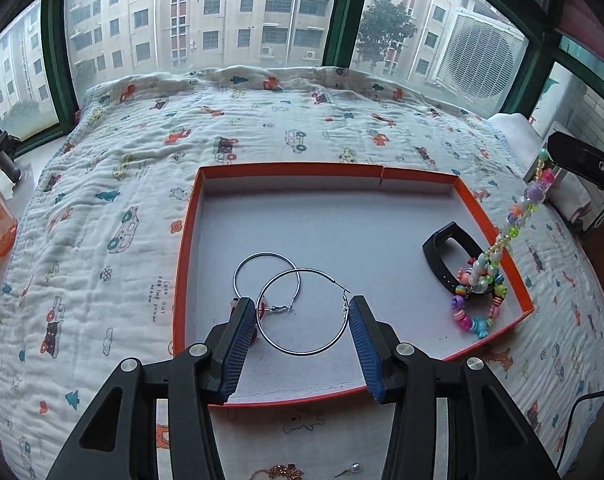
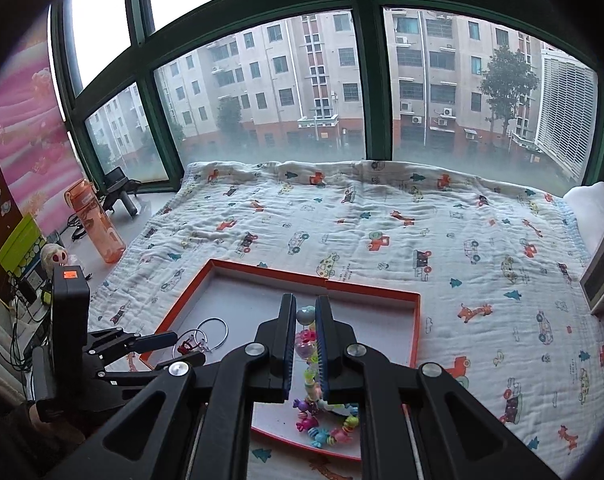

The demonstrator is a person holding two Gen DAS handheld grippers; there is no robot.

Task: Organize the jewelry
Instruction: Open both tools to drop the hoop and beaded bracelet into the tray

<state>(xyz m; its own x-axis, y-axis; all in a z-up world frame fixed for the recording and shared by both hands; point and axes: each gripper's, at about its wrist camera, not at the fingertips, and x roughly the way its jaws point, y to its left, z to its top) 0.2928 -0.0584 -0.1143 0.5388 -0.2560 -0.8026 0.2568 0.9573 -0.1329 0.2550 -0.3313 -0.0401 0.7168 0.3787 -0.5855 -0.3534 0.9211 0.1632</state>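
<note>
I am holding my left gripper [image 1: 302,312] over the near edge of the orange tray [image 1: 184,248], its blue pads standing apart with nothing pressed between them. Two big silver hoop earrings [image 1: 304,312] are lying overlapped on the tray's grey floor, and the nearer hoop is sitting in the gap between my open fingers without either pad touching it. A small red piece [image 1: 263,309] is peeking out beside the left pad; it is mostly hidden, so I cannot tell what it is.

My right gripper [image 2: 306,320] is clenched on a string of bright beads [image 2: 308,344]. The top beads are pinched between the pads, and the rest is hanging down, with its lower loop resting in the tray's near right corner. A black wristband [image 1: 446,256] is lying on the tray floor just beside that loop, touching it.

The tray is sitting on a white quilt [image 1: 122,184] printed with little cars, spread in front of a green-framed window [image 2: 366,80]. On the quilt near me, outside the tray, a pearl pin [image 1: 352,469] and a rose-gold chain [image 1: 278,472] are lying. An orange bottle [image 2: 96,220] is standing on the sill to the left.
</note>
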